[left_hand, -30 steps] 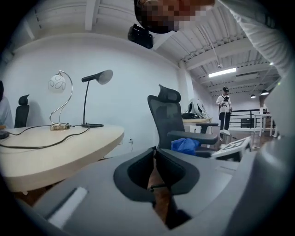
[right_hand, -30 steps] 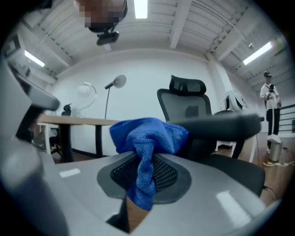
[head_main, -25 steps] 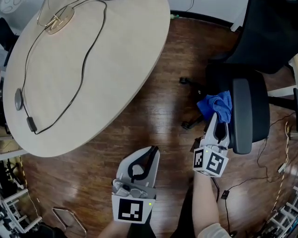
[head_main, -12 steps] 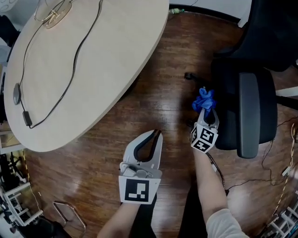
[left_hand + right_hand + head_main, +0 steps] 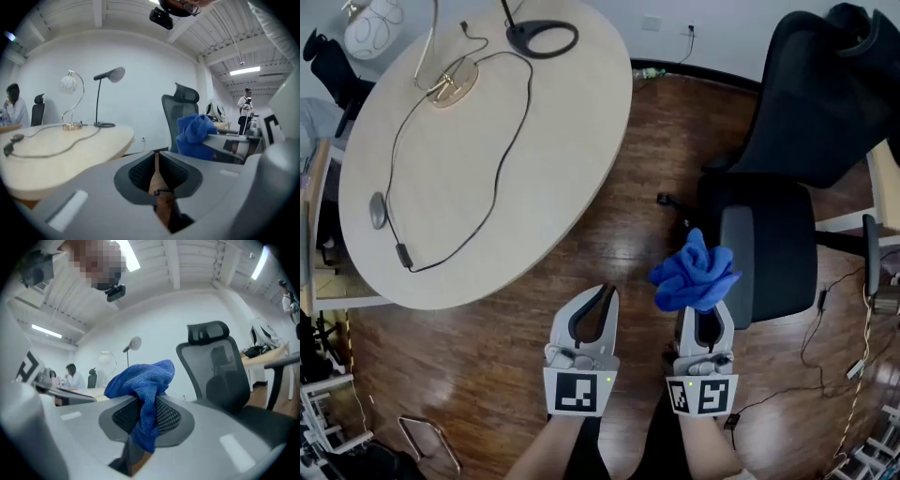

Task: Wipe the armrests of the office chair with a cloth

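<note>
Right gripper (image 5: pixel 704 314) is clamped on the bunched blue cloth (image 5: pixel 694 274), just beside the office chair's (image 5: pixel 787 234) armrest (image 5: pixel 737 267). Left gripper (image 5: pixel 602 298), farther from the chair, is closed and empty.

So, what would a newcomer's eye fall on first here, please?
The bunched bright blue cloth stands out, clamped in the right gripper beside the grey armrest of the black office chair. Left of it the left gripper is shut on nothing, near the oval wooden table.

No readable text, labels or numbers anywhere.
</note>
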Motion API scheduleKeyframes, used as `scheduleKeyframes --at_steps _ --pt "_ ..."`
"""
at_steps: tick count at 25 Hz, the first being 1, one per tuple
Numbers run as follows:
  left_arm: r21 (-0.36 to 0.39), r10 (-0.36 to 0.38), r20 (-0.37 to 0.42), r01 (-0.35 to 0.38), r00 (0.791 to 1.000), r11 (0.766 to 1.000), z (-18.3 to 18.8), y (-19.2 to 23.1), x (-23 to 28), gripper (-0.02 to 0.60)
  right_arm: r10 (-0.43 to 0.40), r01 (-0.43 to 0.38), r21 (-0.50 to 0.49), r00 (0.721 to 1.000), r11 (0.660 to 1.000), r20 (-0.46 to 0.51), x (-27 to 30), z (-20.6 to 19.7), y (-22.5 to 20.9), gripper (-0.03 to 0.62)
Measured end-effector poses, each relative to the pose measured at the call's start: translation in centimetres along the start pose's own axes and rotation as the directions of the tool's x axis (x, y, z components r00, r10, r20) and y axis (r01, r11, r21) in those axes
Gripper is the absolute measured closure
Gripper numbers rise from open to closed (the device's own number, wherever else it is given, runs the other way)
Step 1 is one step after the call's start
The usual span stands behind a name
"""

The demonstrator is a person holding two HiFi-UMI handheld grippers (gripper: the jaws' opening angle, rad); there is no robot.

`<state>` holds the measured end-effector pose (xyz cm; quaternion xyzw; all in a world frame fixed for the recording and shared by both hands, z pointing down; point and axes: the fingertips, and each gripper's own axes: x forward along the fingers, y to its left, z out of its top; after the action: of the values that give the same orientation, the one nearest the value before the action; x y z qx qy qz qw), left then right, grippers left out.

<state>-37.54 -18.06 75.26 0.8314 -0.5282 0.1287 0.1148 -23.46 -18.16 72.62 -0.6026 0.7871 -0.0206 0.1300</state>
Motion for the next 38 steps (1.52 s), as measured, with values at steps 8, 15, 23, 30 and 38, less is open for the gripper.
scheduleKeyframes --at_steps 8,15,23,30,38 --pt "-0.039 0.051 0.152 -0.045 0.987 0.998 33.8 -2.9 -11.2 0.486 0.094 -0.095 -0.103 0.995 0.990 -0.019 6.8 34.8 3.0 0.516" --pt "-0.002 0.052 0.254 -0.054 0.966 0.999 47.0 -7.4 -20.2 0.503 0.149 -0.160 -0.117 0.984 0.980 -0.098 2.8 50.1 5.4 0.514" --pt "0.089 0.031 0.456 -0.080 0.890 0.993 54.7 -14.7 -21.7 0.532 0.215 -0.228 -0.146 0.972 0.963 -0.096 -0.6 59.0 1.1 0.514" --pt "0.089 0.003 0.473 -0.051 0.881 0.995 55.9 -21.0 -22.9 0.531 0.187 -0.200 -0.173 0.978 0.964 -0.088 -3.8 63.2 -3.2 0.514" --pt "0.049 -0.017 0.321 0.001 0.947 0.999 55.8 -26.3 -26.3 0.531 0.170 -0.177 -0.166 0.984 0.970 -0.058 -8.5 66.8 -3.1 0.514"
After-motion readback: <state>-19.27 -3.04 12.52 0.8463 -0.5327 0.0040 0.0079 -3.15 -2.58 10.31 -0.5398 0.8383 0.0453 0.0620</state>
